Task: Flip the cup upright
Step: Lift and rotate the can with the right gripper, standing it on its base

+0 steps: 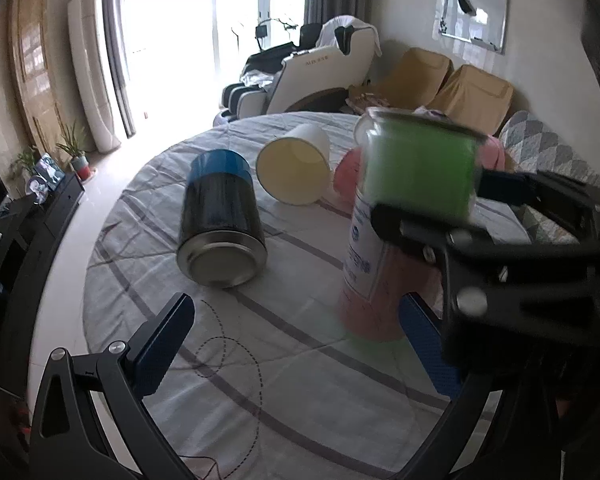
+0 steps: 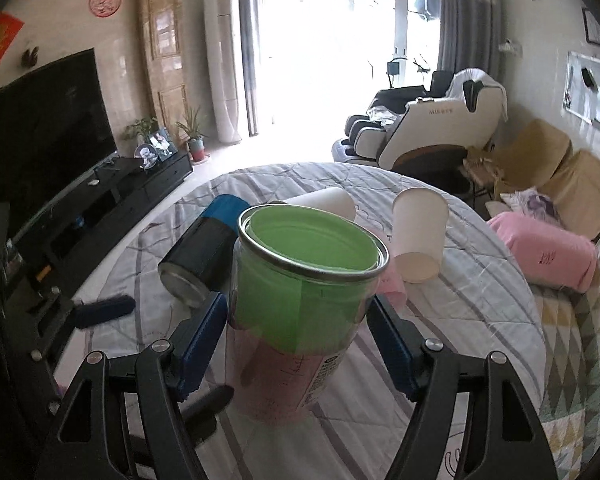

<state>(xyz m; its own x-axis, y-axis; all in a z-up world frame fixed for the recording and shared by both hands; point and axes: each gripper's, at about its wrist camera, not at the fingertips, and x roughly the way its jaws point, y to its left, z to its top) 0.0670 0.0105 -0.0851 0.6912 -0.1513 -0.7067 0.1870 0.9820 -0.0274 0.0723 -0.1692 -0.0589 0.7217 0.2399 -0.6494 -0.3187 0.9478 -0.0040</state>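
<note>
A green and pink can (image 2: 300, 304) with an open metal rim stands upright, its mouth up, between the blue pads of my right gripper (image 2: 298, 344), which is shut on it. In the left wrist view the same can (image 1: 404, 216) is held by the right gripper (image 1: 480, 208) at the right. My left gripper (image 1: 296, 344) is open and empty, low over the cloth in front of a blue and black tin (image 1: 220, 220) lying on its side. A white paper cup (image 1: 296, 168) lies on its side. Another paper cup (image 2: 418, 236) stands mouth down.
The round table (image 1: 260, 380) has a grey striped cloth. A pink bundle (image 2: 544, 252) lies on the sofa at the right. A TV cabinet (image 2: 112, 196) stands at the left, a massage chair (image 2: 424, 128) behind the table.
</note>
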